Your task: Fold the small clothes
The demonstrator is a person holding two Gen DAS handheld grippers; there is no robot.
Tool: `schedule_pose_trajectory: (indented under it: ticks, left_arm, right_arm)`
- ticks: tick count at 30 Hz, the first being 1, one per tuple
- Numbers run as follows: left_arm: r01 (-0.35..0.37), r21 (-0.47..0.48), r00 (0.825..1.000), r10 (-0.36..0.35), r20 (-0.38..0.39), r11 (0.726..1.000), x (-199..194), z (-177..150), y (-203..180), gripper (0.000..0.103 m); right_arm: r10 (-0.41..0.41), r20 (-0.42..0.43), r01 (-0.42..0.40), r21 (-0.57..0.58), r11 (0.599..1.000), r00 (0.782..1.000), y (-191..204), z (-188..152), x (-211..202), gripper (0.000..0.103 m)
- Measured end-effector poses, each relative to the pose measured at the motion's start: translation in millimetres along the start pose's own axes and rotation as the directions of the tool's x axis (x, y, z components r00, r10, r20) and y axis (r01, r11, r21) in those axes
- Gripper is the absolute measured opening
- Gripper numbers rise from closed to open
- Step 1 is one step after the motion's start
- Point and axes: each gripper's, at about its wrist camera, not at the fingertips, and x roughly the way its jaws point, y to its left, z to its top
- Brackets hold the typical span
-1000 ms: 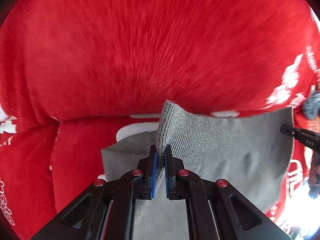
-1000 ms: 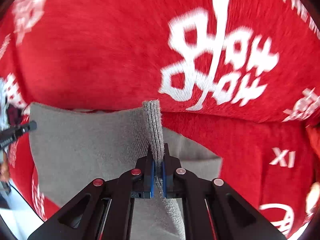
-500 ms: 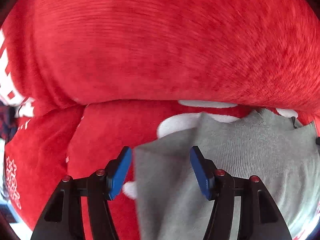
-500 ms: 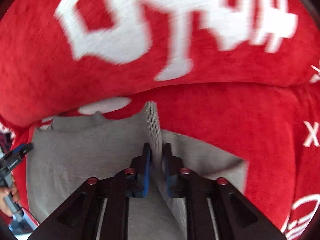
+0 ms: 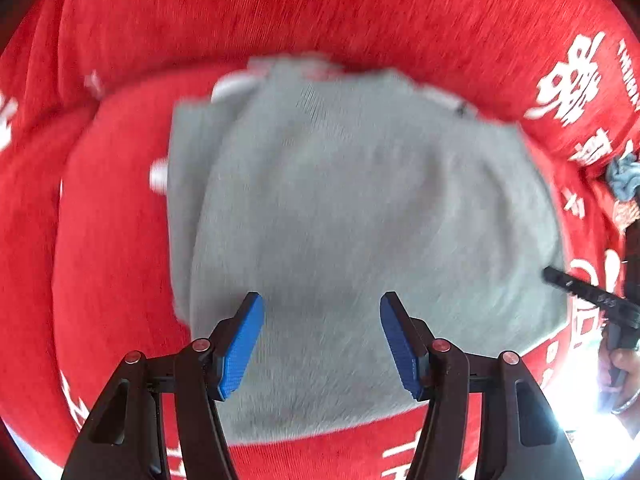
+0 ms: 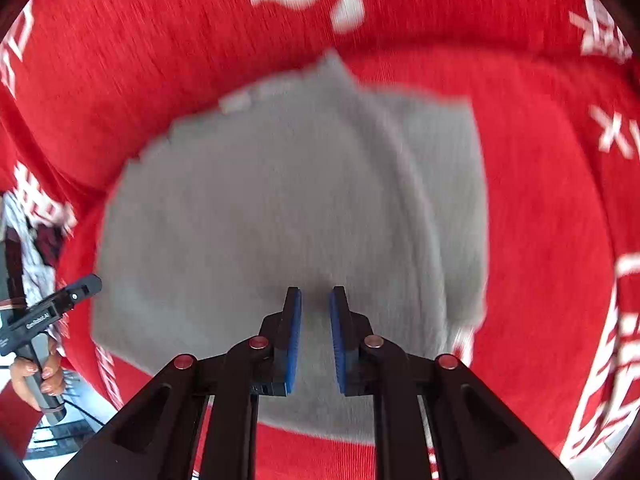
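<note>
A grey knitted garment (image 5: 352, 216) lies folded on the red cover (image 5: 280, 12) with white lettering, one layer lapped over another so that a strip of the lower layer shows along its edge. The left gripper (image 5: 322, 340) hangs above the near part of the cloth with its blue pads (image 5: 240, 348) set well apart and nothing between them. The right gripper (image 6: 315, 334) has let go too: its jaws have just been closing, yet a narrow gap shows between the pads and no cloth is caught there. Both pictures are smeared, so whether any fingertip grazes the knit is hard to say.
</note>
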Motion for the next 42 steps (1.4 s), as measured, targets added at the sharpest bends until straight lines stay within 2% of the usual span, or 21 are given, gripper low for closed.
schedule_pose_trajectory:
  ticks: [4, 7, 9, 10, 11, 12, 13, 15, 18, 19, 21, 22, 23, 24, 25, 27, 28, 30, 35, 38, 42]
  left_arm:
    - [-0.022, -0.006, 1.000, 0.022, -0.003, 1.000, -5, -27, 14, 0.061]
    - [-0.015, -0.061, 1.000, 0.014, -0.014, 0.998, -24, -43, 27, 0.061]
    - [-0.053, -0.089, 0.999, 0.053, -0.010, 0.995, -32, -53, 35, 0.080]
    - [-0.059, -0.128, 0.998, 0.060, 0.007, 0.990, -39, -59, 42, 0.088]
    - [-0.025, -0.163, 1.000, 0.028, 0.014, 0.986, -41, -61, 49, 0.088]
    - [0.030, -0.210, 1.000, -0.029, 0.009, 0.977, -41, -64, 59, 0.088]
    - [0.092, -0.278, 0.995, -0.097, -0.004, 0.956, -37, -67, 68, 0.088]
    - [0.180, -0.423, 0.978, -0.206, -0.016, 0.888, -20, -74, 86, 0.088]
    - [0.237, -0.529, 0.966, -0.257, 0.037, 0.815, -7, -76, 94, 0.088]
    - [0.241, -0.539, 0.966, -0.253, 0.053, 0.807, -7, -76, 95, 0.084]
    - [0.253, -0.540, 0.966, -0.245, 0.089, 0.803, -7, -70, 90, 0.046]
    - [0.257, -0.533, 0.964, -0.253, 0.082, 0.806, -3, -67, 86, 0.011]
    - [0.264, -0.526, 0.962, -0.263, 0.077, 0.809, -2, -67, 83, 0.011]
    - [0.249, -0.514, 0.967, -0.243, 0.080, 0.821, -4, -66, 78, 0.011]
    - [0.234, -0.474, 0.972, -0.219, 0.088, 0.849, -8, -61, 71, 0.011]
    - [0.219, -0.388, 0.975, -0.184, 0.124, 0.895, -28, -58, 57, 0.011]
    - [0.213, -0.355, 0.975, -0.174, 0.138, 0.910, -39, -58, 57, 0.011]
    - [0.214, -0.332, 0.974, -0.176, 0.140, 0.919, -44, -60, 53, 0.011]
    - [0.127, -0.350, 0.992, -0.115, 0.053, 0.928, -15, -81, 70, 0.011]
    - [0.148, -0.396, 0.989, -0.139, 0.052, 0.906, -15, -95, 85, 0.013]
    - [0.031, -0.359, 1.000, -0.028, 0.014, 0.933, -35, -101, 91, 0.013]
  right_arm:
    - [-0.050, 0.022, 0.051, -0.017, 0.999, 0.998, -3, -8, -12, 0.013]
    - [-0.055, -0.015, 0.056, 0.066, 0.996, 0.998, -21, -16, -20, 0.016]
    - [0.045, -0.011, -0.043, 0.156, 0.987, 0.999, -32, -28, -31, 0.019]
    - [0.099, -0.012, -0.095, 0.197, 0.976, 0.995, -33, -35, -34, 0.027]
    - [0.139, -0.013, -0.132, 0.226, 0.965, 0.990, -33, -42, -33, 0.036]
    - [0.199, -0.012, -0.188, 0.273, 0.944, 0.980, -40, -48, -33, 0.057]
    - [0.256, -0.005, -0.240, 0.326, 0.914, 0.967, -41, -58, -28, 0.062]
    - [0.295, 0.017, -0.273, 0.425, 0.863, 0.955, -46, -73, -16, 0.062]
    - [0.315, 0.103, -0.317, 0.559, 0.766, 0.943, -56, -81, -5, 0.062]
    - [0.325, 0.163, -0.354, 0.614, 0.706, 0.932, -62, -85, -1, 0.062]
    - [0.339, 0.253, -0.417, 0.670, 0.615, 0.906, -68, -87, 4, 0.062]
    - [0.343, 0.274, -0.433, 0.682, 0.589, 0.899, -69, -86, 7, 0.061]
    - [0.342, 0.276, -0.433, 0.693, 0.576, 0.898, -69, -84, 9, 0.055]
    - [0.336, 0.254, -0.412, 0.701, 0.583, 0.907, -67, -80, 12, 0.020]
    - [0.315, 0.211, -0.369, 0.693, 0.620, 0.925, -63, -74, 11, 0.008]
    - [0.286, 0.191, -0.341, 0.632, 0.696, 0.939, -50, -62, -3, 0.008]
    - [0.268, 0.181, -0.323, 0.564, 0.760, 0.946, -38, -55, -16, 0.008]
    - [0.228, 0.164, -0.280, 0.486, 0.828, 0.960, -26, -43, -28, 0.008]
    - [0.139, 0.053, -0.148, 0.457, 0.877, 0.989, -40, -41, 0, 0.008]
    - [0.143, 0.046, -0.148, 0.439, 0.886, 0.989, -43, -46, 13, 0.008]
    - [0.076, -0.014, -0.064, 0.401, 0.914, 0.997, -35, -52, 2, 0.010]
